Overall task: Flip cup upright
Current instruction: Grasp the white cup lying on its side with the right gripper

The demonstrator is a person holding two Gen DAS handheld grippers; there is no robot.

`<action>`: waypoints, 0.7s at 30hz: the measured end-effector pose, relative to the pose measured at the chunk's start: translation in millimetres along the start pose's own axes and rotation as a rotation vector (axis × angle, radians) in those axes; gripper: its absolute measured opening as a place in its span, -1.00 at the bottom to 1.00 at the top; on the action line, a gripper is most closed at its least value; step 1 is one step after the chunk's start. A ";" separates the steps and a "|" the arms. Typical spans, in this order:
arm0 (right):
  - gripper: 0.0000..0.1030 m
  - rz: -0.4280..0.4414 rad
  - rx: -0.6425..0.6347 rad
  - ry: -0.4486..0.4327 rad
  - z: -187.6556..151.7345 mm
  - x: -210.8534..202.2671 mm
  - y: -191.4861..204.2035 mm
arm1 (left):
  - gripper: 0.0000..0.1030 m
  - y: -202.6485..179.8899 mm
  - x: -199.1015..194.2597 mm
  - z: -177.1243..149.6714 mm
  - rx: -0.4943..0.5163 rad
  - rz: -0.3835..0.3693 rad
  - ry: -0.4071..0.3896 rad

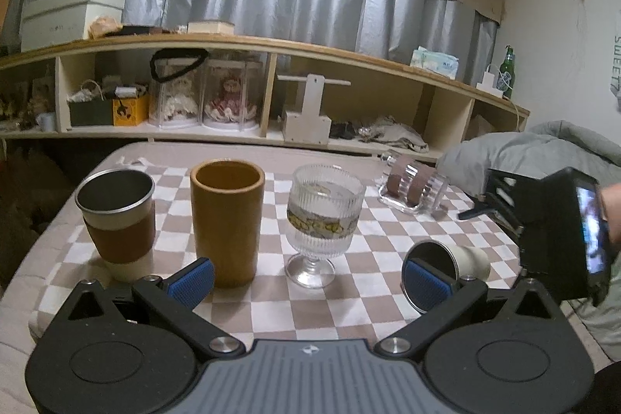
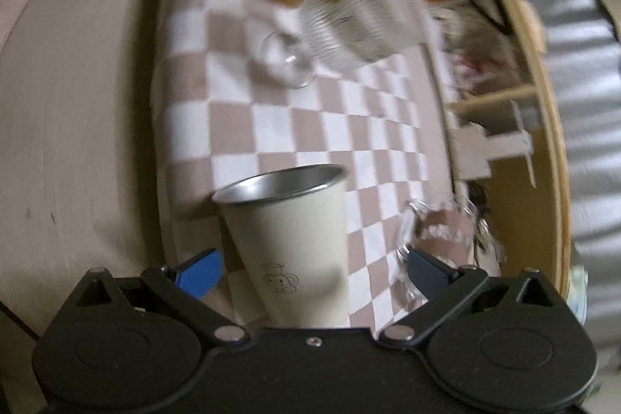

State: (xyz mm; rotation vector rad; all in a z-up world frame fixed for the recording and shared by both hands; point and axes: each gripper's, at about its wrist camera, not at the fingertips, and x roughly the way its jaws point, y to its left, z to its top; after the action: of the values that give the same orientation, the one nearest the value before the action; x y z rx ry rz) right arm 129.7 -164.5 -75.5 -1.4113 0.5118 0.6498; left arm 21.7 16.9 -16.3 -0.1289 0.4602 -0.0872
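Cream steel cup point(image 2: 295, 251) on its side between the spread jaws of the right gripper point(image 2: 310, 272), not yet gripped.

It lies on the checked cloth point(image 1: 318, 301) near the front right edge, mouth toward the left wrist camera, base pointing away toward the right gripper. In the right wrist view both blue pads stand clear of its wall, so that gripper is wide. The left gripper point(image 1: 308, 284) is wide too and holds nothing, hanging in front of the ochre tumbler point(image 1: 227, 224) and the ribbed goblet point(image 1: 324, 220). I judge the cup light, rigid and smooth, apt to roll or slip; a grip across the tapered body near mid-height looks safest. Nearby glass is fragile.
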 end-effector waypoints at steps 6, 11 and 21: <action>0.85 0.066 -0.135 0.013 12.2 15.2 -2.7 | 1.00 4.5 7.0 -0.5 -0.026 -0.013 0.030; 0.47 0.146 -0.136 0.023 20.9 22.7 -3.1 | 1.00 5.7 11.1 -1.1 -0.048 -0.032 0.053; 0.45 0.189 0.287 0.132 24.4 47.8 -43.9 | 1.00 -3.7 14.0 -3.0 -0.026 -0.031 0.067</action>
State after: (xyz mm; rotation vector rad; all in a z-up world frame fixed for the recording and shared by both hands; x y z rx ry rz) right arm 193.2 -136.7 -73.4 -1.1475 0.8174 0.6083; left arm 32.6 11.4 -24.6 -0.1591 0.5264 -0.1159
